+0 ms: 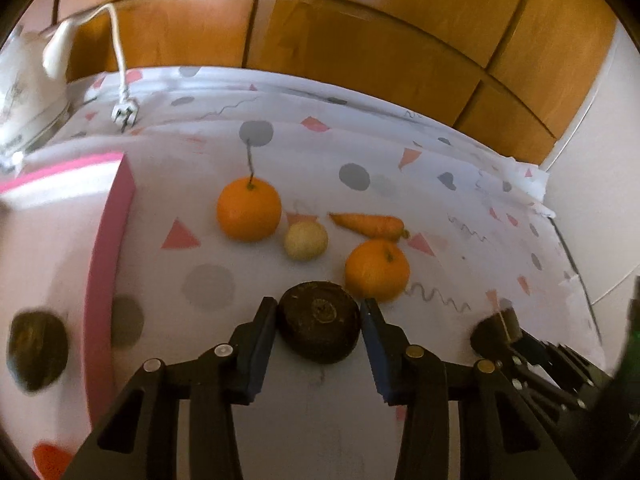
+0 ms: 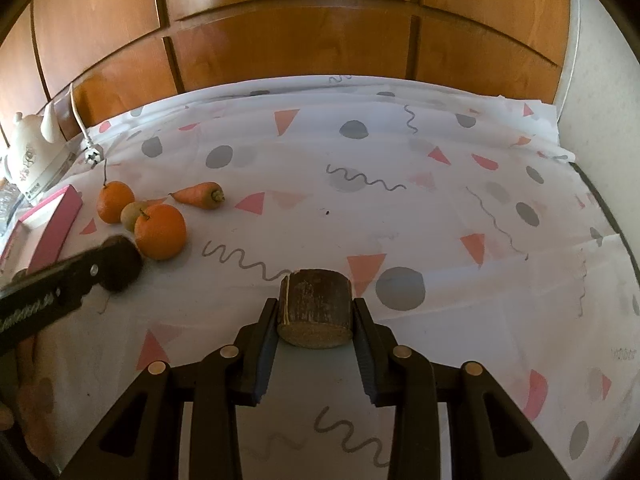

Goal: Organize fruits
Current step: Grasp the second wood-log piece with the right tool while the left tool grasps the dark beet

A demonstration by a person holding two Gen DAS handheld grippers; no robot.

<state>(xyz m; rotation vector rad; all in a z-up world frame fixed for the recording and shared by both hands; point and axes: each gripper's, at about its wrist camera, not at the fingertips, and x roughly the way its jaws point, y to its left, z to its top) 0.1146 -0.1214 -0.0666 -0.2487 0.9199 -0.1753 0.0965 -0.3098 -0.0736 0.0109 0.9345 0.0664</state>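
Note:
My left gripper (image 1: 319,310) is shut on a dark round fruit (image 1: 319,322) just above the patterned cloth. Beyond it lie two oranges (image 1: 249,208) (image 1: 377,269), a small pale round fruit (image 1: 306,240) and a carrot (image 1: 370,225). My right gripper (image 2: 314,308) is shut on a dark brown cylindrical piece (image 2: 316,306) with a pale cut face. The right wrist view shows the left gripper (image 2: 116,264) with its dark fruit (image 2: 125,266) next to the oranges (image 2: 160,232) (image 2: 115,201) and carrot (image 2: 200,195).
A pink-rimmed white tray (image 1: 114,256) at the left holds another dark fruit (image 1: 37,350). A white kettle (image 2: 30,152) and a loose plug (image 1: 124,112) lie at the back left. Wooden cabinet doors (image 2: 300,20) stand behind the table.

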